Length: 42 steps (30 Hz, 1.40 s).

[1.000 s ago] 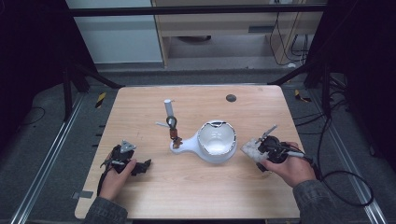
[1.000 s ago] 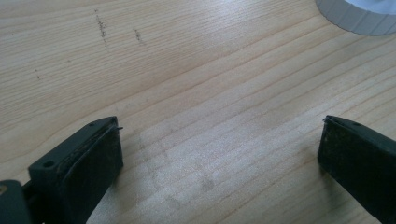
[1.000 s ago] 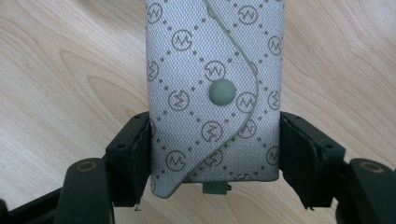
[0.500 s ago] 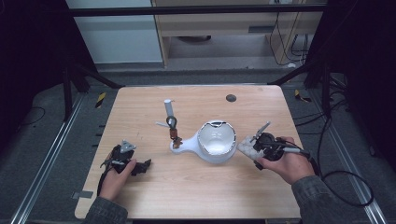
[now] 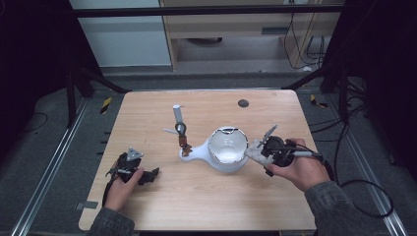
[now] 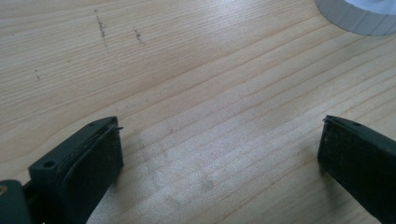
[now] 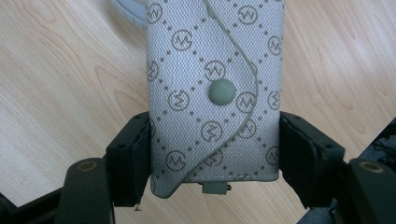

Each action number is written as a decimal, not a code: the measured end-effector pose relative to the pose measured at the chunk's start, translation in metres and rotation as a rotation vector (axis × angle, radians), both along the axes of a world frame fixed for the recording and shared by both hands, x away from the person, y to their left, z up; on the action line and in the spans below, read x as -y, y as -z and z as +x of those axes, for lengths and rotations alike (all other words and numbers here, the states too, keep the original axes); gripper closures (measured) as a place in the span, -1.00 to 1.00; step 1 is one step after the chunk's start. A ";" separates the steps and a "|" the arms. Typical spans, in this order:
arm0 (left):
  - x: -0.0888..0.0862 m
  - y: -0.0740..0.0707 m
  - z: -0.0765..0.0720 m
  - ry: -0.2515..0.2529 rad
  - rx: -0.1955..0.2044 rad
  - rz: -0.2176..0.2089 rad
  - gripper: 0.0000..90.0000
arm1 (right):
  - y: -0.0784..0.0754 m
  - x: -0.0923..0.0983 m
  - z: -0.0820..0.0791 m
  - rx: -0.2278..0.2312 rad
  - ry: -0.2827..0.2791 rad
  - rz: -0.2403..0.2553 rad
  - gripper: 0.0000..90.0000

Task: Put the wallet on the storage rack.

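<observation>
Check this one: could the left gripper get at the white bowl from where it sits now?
Probably yes. The left gripper rests open on the table, and bare wood lies between it and the white bowl. The right gripper, shut on a patterned pouch, works the bowl's far side.

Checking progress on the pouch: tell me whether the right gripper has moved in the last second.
Yes. The right gripper, shut on the grey pouch, has shifted left across the table, closing on the white bowl, which has stayed put.
</observation>
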<state>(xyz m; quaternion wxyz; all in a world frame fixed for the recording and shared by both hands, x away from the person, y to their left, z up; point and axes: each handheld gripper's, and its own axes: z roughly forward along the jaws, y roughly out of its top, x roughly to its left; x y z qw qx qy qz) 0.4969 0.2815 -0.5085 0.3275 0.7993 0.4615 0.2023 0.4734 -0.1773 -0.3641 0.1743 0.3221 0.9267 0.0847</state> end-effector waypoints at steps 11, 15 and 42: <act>0.000 0.000 0.000 -0.002 0.001 -0.003 -1.00 | -0.010 -0.013 0.003 0.006 -0.039 -0.025 -0.29; 0.000 0.000 0.000 -0.002 0.001 -0.003 -1.00 | -0.012 -0.021 0.005 0.008 -0.058 -0.032 -0.29; 0.000 0.000 0.000 0.000 0.002 -0.001 -1.00 | 0.001 -0.079 0.032 -0.056 -0.139 -0.089 -0.29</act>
